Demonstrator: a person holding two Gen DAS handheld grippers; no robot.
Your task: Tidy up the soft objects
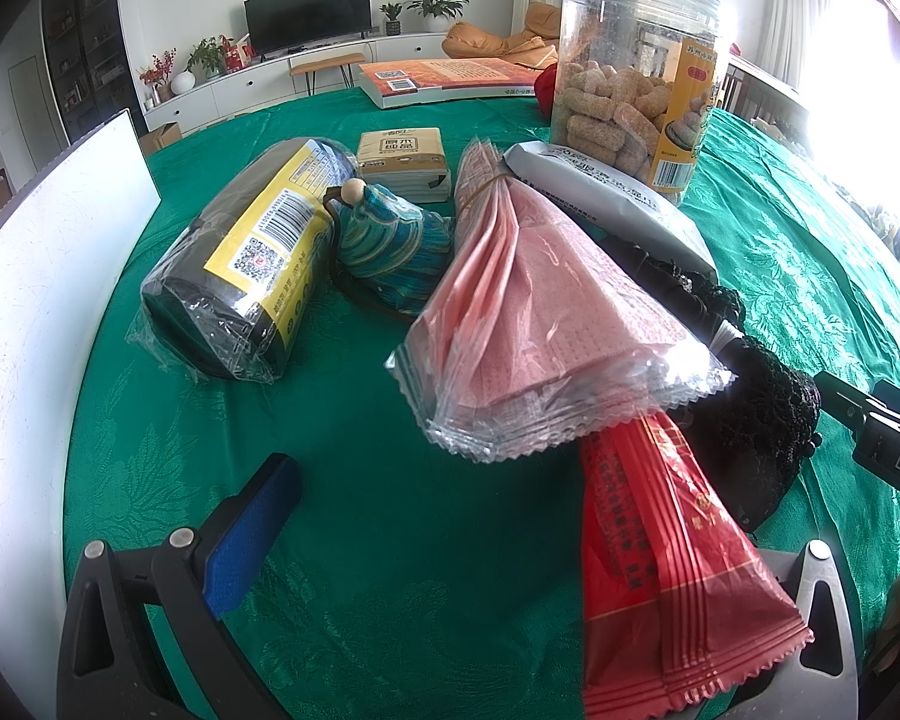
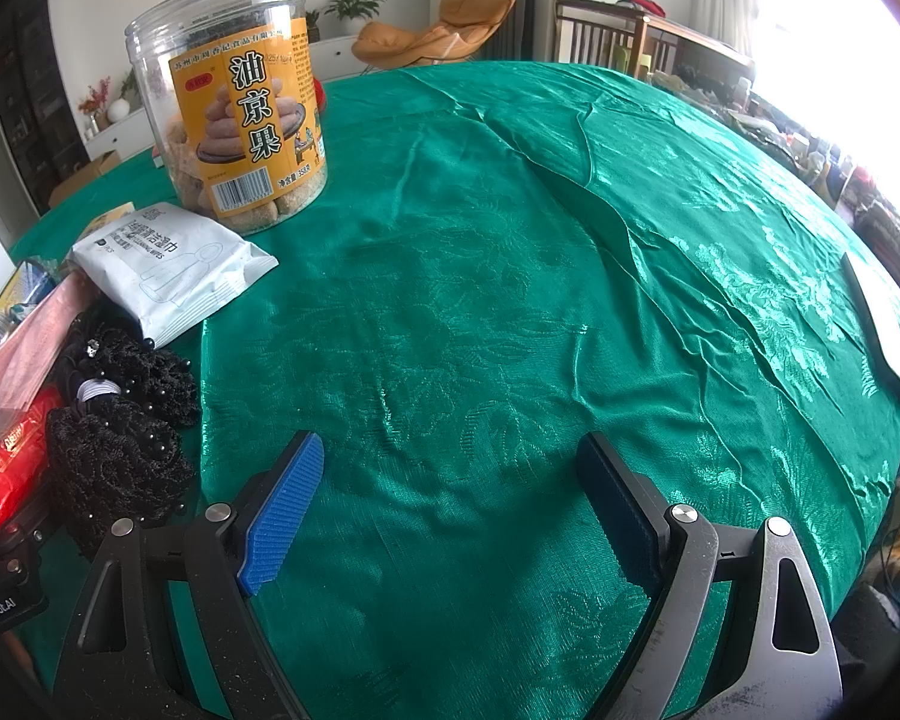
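Left wrist view first: pick the snack jar (image 1: 636, 78) as your marker. Far to the left of the jar lies a dark roll (image 1: 252, 258) in clear wrap. It looks squashy and slippery, so pinch its fat middle. Nearer the jar sits a striped cloth pouch (image 1: 396, 246) with a wooden bead, and behind it a small tissue pack (image 1: 405, 165). Both look light and soft. In front of the jar lies a white wipes packet (image 1: 606, 192). Over it leans a pink cloth in a clear bag (image 1: 546, 324), tied together with red packets (image 1: 678, 570). This bunch is floppy and crinkly. The tied neck near the jar looks like the best place to hold. Just right of it is black lace (image 1: 756, 402), very soft and easy to snag.

Your left gripper (image 1: 510, 546) is wide apart. Only one blue pad (image 1: 252, 534) shows. The red packets cover the other side, and you hold nothing.

In the right wrist view, your right gripper (image 2: 450, 510) is open and empty over bare green cloth (image 2: 570, 240), well to the right of the jar.
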